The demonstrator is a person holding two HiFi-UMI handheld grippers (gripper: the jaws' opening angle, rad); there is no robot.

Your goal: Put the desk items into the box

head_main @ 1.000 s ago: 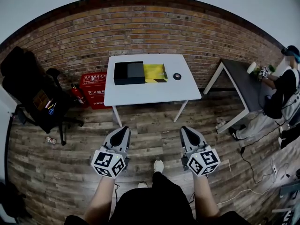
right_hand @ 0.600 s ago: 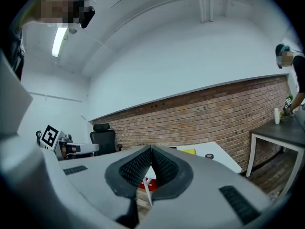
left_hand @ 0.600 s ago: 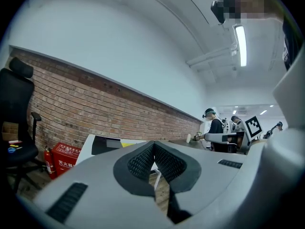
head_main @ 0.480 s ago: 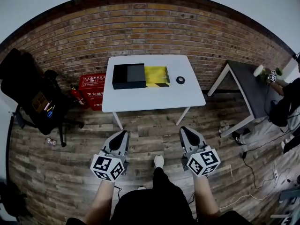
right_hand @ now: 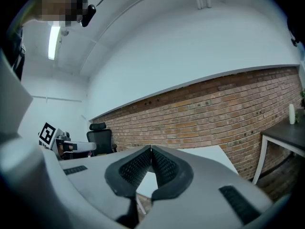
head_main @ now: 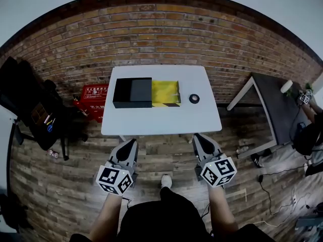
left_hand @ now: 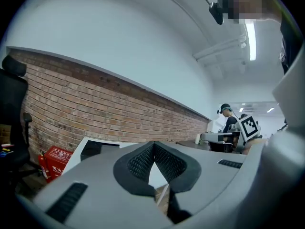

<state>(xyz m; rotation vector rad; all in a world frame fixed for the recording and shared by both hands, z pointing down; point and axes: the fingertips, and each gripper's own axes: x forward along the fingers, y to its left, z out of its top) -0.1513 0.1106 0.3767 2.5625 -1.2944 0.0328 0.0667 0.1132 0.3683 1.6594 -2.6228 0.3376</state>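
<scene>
A white table (head_main: 161, 120) stands against the brick wall. On it lies a box with a black lid part (head_main: 132, 93) slid left and an open yellow tray (head_main: 165, 92). A small black round item (head_main: 194, 98) lies to the right of the box. My left gripper (head_main: 132, 143) and right gripper (head_main: 199, 137) hang side by side just short of the table's near edge, both shut and empty. In the left gripper view the jaws (left_hand: 153, 144) meet at the tips; the right gripper (right_hand: 150, 148) looks the same.
A red fire-equipment crate (head_main: 93, 99) sits on the floor left of the table. A black office chair (head_main: 28, 110) stands further left. A dark table (head_main: 280, 110) with a person (head_main: 309, 135) beside it is at the right. Cables (head_main: 275, 205) lie on the wood floor.
The table has come nearer and lower in the head view as I walk toward it. Both grippers keep their pose, shut. The person at the right has slid toward the frame's edge.
</scene>
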